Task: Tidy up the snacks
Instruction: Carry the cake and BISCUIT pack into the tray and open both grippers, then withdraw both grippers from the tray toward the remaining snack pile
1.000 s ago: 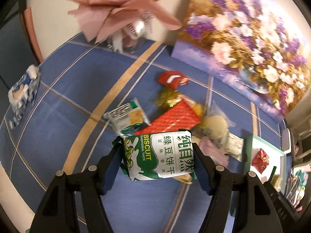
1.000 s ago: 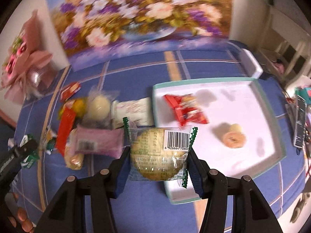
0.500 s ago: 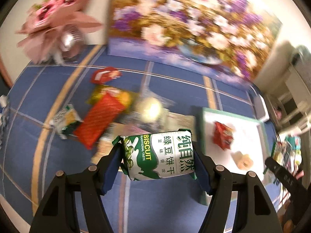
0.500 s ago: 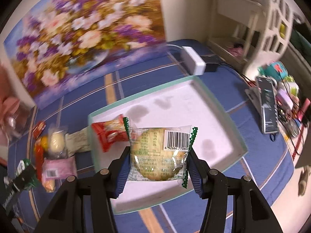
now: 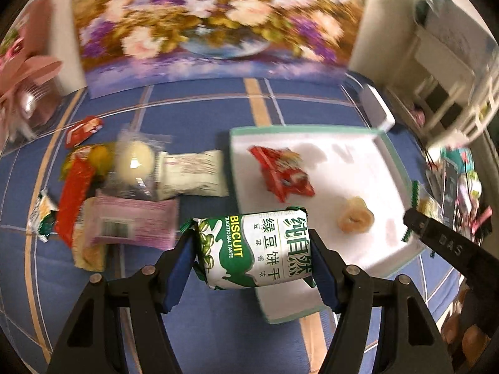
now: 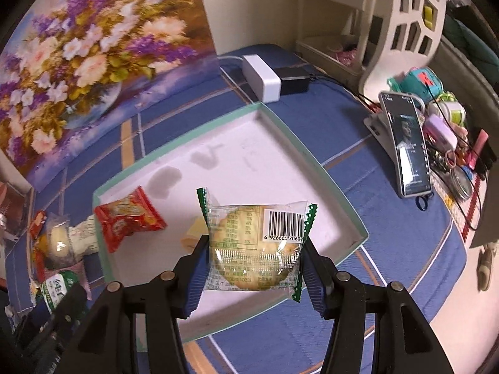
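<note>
My left gripper is shut on a green and white biscuit pack, held above the near left corner of the white tray with a teal rim. My right gripper is shut on a clear-wrapped round biscuit with green edges, held over the tray. In the tray lie a red snack packet and a small round pastry. A pile of snacks lies left of the tray: a pink packet, a red packet, a clear-wrapped round cake and a white packet.
A flower painting leans at the back. A white power block sits behind the tray. A phone on a stand and small clutter are at the right. A pink bouquet stands far left on the blue cloth.
Both grippers have swung right with their snacks. The left one went from over the snack pile to the tray's corner; the right one moved further over the tray.
</note>
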Motion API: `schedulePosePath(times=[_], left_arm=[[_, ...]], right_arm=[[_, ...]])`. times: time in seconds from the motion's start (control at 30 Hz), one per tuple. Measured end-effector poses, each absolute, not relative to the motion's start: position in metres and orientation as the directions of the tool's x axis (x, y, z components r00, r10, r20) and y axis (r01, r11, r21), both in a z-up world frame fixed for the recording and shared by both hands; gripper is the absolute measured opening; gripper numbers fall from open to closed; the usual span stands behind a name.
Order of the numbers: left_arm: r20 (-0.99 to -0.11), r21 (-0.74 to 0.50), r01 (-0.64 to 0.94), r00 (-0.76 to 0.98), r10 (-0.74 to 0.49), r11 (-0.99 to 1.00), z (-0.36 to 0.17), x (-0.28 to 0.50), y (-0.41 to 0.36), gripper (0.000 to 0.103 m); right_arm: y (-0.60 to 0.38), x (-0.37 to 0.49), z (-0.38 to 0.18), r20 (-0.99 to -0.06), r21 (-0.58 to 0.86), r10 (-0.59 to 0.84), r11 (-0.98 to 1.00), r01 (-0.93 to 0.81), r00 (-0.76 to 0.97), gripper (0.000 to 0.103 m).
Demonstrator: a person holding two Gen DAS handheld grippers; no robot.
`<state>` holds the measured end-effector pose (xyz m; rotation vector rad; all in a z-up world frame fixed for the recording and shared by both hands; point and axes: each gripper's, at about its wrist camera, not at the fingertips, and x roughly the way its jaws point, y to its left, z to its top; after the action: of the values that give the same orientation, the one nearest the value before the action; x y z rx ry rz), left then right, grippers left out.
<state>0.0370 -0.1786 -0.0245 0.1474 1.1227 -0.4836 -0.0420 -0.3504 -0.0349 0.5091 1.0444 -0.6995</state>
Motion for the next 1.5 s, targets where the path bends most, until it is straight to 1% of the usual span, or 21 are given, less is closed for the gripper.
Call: schedulePosePath(times=[0.2, 0.47, 0.67, 0.97, 1.03, 1.07, 1.13, 1.27, 1.33, 1.43, 1.5], left_arm=[[-0.909, -0.099, 0.509, 0.303, -0.286, 0.855, -0.044, 0.026, -0.209, 0.071], [-0.929, -0.089, 0.53, 0.262, -0.262, 0.843, -0.065, 0.026, -0.227, 0.071], [-0.934, -0.093, 0.554, 0.24, -0.265, 0.828, -0.067, 0.023, -0.236, 0.072], [-0.924, -0.094, 0.551, 0.262, -0.279, 0.829, -0.055, 0.024, -0.234, 0.073], [-0.922, -0.09, 0.542, 0.271, -0.276, 0.835, -0.053, 0.025, -0.232, 0.079], [-0.923, -0.085, 0.536, 0.276, -0.269, 0.84, -0.052, 0.026, -0.231, 0.087], [-0.926, -0.067, 0.514, 0.287, -0.245, 0.855, -0.052, 0.029, -0.226, 0.088], [-0.927, -0.062, 0.44, 0.308, -0.215, 0.896, -0.051, 0.04, -0.211, 0.088], [-0.928, -0.056, 0.396, 0.318, -0.195, 0.916, -0.052, 0.046, -0.203, 0.088], [-0.929, -0.04, 0.324, 0.337, -0.155, 0.945, -0.054, 0.055, -0.187, 0.088], [-0.928, -0.034, 0.289, 0.345, -0.137, 0.957, -0.054, 0.059, -0.179, 0.093]], right_arm=[[-0.359, -0.041, -0.059, -0.932, 0.063, -0.228, 0.666, 0.744, 0.283, 0.059], [-0.363, -0.041, -0.074, -0.946, 0.064, -0.2, 0.658, 0.75, 0.256, 0.059], [-0.364, -0.041, -0.075, -0.948, 0.071, -0.19, 0.658, 0.75, 0.257, 0.06], [-0.36, -0.04, -0.07, -0.942, 0.066, -0.201, 0.673, 0.737, 0.268, 0.06], [-0.36, -0.041, -0.07, -0.942, 0.064, -0.204, 0.671, 0.739, 0.266, 0.063], [-0.36, -0.041, -0.07, -0.943, 0.063, -0.202, 0.67, 0.74, 0.263, 0.064], [-0.361, -0.04, -0.071, -0.945, 0.063, -0.197, 0.67, 0.739, 0.26, 0.069], [-0.361, -0.039, -0.07, -0.944, 0.065, -0.196, 0.676, 0.734, 0.264, 0.076], [-0.36, -0.039, -0.069, -0.942, 0.068, -0.198, 0.68, 0.73, 0.272, 0.087], [-0.36, -0.039, -0.068, -0.941, 0.068, -0.199, 0.681, 0.729, 0.274, 0.092], [-0.36, -0.039, -0.069, -0.941, 0.069, -0.197, 0.682, 0.728, 0.274, 0.094]])
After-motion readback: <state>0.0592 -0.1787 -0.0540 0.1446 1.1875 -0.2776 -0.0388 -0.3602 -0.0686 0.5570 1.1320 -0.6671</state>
